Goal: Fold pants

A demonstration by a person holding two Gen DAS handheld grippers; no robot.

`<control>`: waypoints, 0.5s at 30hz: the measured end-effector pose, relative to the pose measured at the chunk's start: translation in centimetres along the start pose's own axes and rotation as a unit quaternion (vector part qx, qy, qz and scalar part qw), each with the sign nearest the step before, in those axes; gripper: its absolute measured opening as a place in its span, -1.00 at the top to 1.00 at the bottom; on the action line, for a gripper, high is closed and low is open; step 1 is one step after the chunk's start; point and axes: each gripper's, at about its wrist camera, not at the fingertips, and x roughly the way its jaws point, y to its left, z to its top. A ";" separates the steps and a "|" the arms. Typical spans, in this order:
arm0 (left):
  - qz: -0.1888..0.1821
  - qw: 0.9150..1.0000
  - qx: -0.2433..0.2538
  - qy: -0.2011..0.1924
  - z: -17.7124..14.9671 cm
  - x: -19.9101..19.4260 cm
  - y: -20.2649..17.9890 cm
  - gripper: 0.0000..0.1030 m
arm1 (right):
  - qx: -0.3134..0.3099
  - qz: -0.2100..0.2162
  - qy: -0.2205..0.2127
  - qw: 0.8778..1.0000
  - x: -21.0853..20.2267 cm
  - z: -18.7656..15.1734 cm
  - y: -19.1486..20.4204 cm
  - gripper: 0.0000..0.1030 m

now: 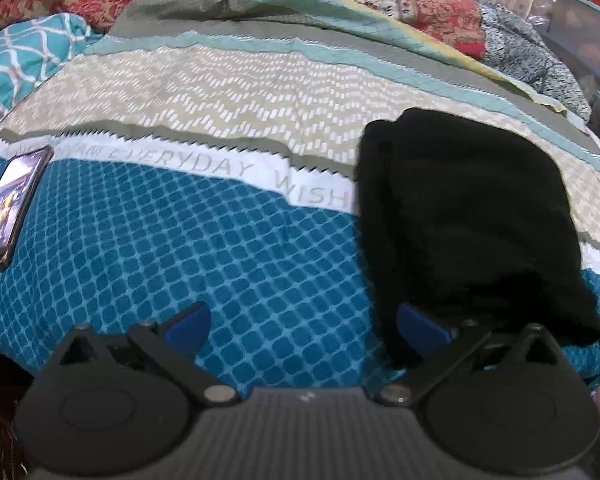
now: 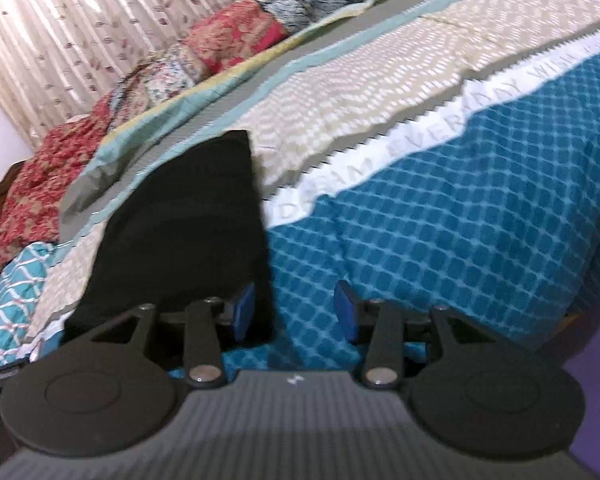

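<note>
flanking folded pants (image 1: pixel 468 216), open bedspread (image 1: pixel 220 248) beyond

Left claw (image 1: pixel 304 328) wide open over bedspread (image 1: pixel 220 248), black pants (image 1: pixel 468 216) folded at right, phone (image 1: pixel 8 208) left.

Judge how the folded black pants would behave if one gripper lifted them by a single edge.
The black pants look like soft, layered cloth, so they would probably droop and unfold. They seem light and unlikely to slide far on the textured bedspread. Nothing fragile shows.
</note>
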 end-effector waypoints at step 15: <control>-0.004 0.999 0.034 0.011 -3.5 1.5 0.1 -1.00 | -0.065 -0.003 0.000 0.998 0.9 -0.8 0.8 -0.10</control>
